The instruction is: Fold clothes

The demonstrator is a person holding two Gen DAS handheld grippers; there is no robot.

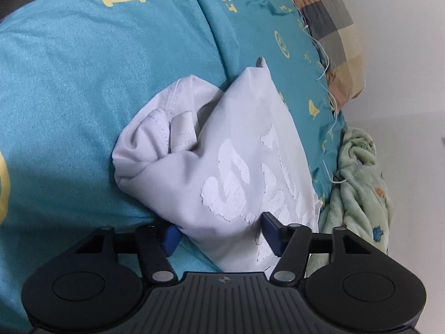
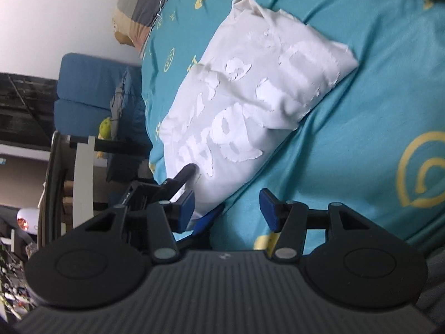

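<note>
Teal bedsheet [image 1: 69, 89] with yellow prints covers bed. White wall [image 1: 403, 55] behind. One checked pillow [image 1: 333, 33] at far edge, one green fleece blanket [image 1: 358, 183] beside. One white shirt [image 1: 222, 167], folded into bundle, lies on sheet. Left gripper [image 1: 219, 232] spread wide, fingers either side of the bundle's near end. Right gripper [image 2: 226, 208] released, just beside shirt edge.
</note>
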